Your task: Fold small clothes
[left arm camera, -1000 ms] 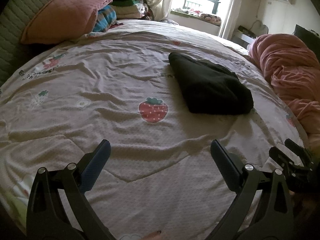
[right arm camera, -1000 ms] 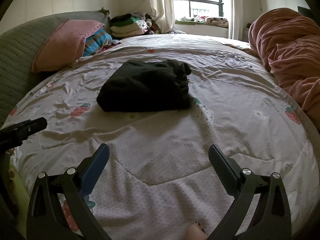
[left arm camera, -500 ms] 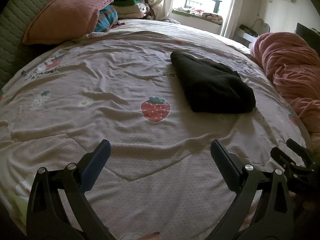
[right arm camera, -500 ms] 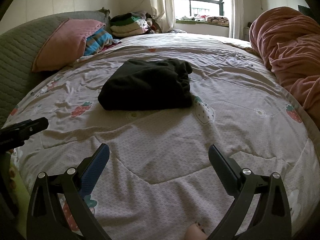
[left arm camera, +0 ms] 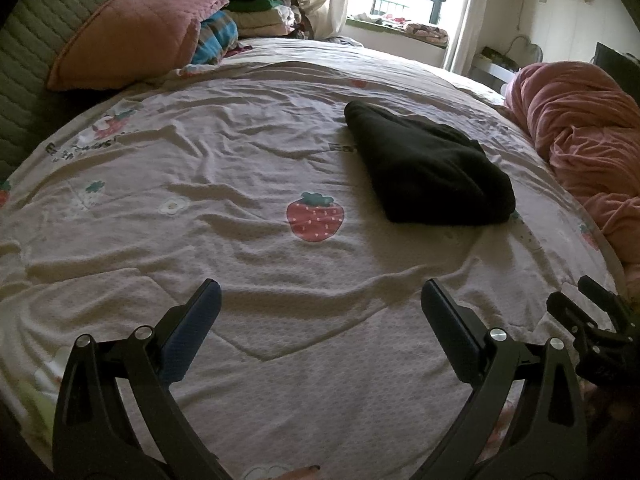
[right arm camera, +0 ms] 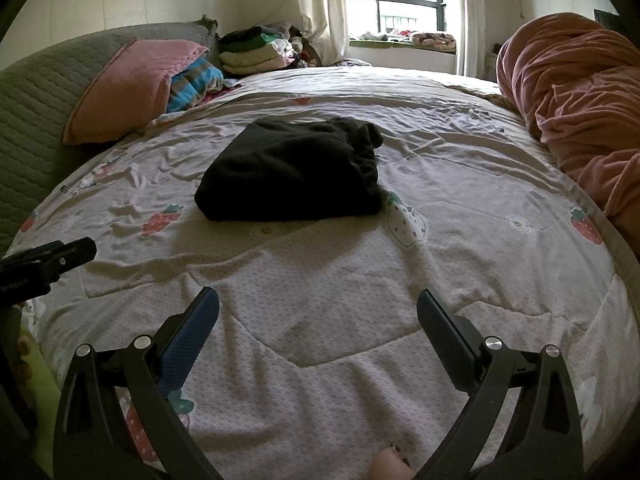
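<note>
The left claw is spread wide and holds nothing, and it hangs over the near edge of the bed. The right claw is spread wide too, with nothing in it, over that same near edge. Both sit low and back, well apart from the cloth. The black garment lies near the middle of the bed on the strawberry blanket. It looks like a neat flat pack, with one smooth fold at the front and bunched ends at its right side. I think the folding of this piece is done, or nearly done, and both claws are free. If more is needed, the next move calls for reaching forward to the bunched right end and tucking it flat, or else fetching another small piece. There is lots of open blanket between the claws and the black garment, so the way in is clear. To the left of the garment the bed is bare as far as the pink pillow at the far left corner. A pile of folded clothes sits behind that pillow. Along the right edge a big pink blanket is heaped up, so there is less room on that side.
</note>
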{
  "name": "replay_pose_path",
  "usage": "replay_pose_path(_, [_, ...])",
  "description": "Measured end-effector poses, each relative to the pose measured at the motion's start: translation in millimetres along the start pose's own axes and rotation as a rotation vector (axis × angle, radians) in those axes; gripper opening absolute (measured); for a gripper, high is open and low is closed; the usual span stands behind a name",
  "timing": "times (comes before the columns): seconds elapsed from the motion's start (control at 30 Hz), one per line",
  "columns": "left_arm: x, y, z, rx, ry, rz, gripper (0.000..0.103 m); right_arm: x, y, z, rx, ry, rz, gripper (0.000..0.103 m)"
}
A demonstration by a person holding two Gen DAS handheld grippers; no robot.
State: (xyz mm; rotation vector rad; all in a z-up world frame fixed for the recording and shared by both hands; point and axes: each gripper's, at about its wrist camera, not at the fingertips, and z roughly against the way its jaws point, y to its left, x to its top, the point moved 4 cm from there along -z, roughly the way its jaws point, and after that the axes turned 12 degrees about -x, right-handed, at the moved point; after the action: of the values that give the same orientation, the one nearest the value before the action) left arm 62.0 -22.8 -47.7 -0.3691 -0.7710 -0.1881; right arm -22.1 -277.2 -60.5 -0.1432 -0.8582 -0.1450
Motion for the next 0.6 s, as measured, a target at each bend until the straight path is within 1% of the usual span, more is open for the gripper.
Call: replay_pose_path(0.6, [-2.0,3.3,1.9,0.025,0.01,-0.002,0.094,0.0,-0.9,0.9,-0.002,0.002,0.0,0.099])
